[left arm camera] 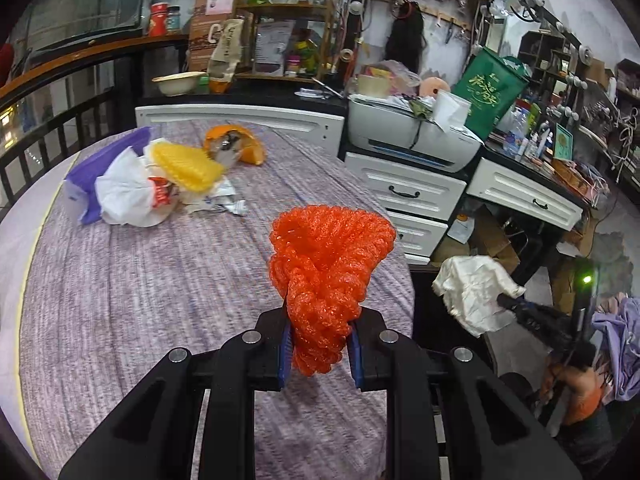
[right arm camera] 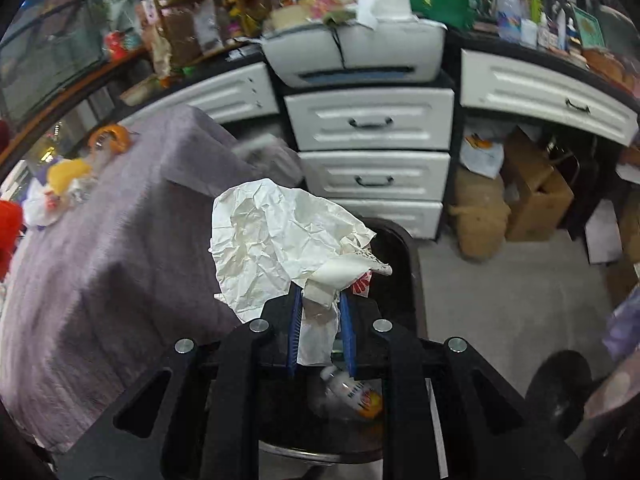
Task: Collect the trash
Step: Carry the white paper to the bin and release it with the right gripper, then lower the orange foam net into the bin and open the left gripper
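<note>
My left gripper (left arm camera: 320, 350) is shut on an orange foam net (left arm camera: 330, 264) and holds it above the purple-grey tablecloth (left arm camera: 140, 300). My right gripper (right arm camera: 322, 330) is shut on a crumpled white paper wrapper (right arm camera: 272, 240) and holds it over a black trash bin (right arm camera: 400, 264) beside the table; a bottle (right arm camera: 352, 394) lies inside the bin. In the left wrist view the right gripper (left arm camera: 508, 304) and its paper (left arm camera: 474, 290) show off the table's right edge. More trash lies at the table's far left: a yellow foam net (left arm camera: 188, 164), a white bag (left arm camera: 124, 188), a purple wrapper (left arm camera: 104, 160) and an orange peel (left arm camera: 240, 144).
White drawers (right arm camera: 372, 148) and a printer (right arm camera: 352, 52) stand behind the bin. Cardboard boxes (right arm camera: 536, 196) sit under a cluttered desk on the right. A dark railing (left arm camera: 52, 120) runs behind the table on the left.
</note>
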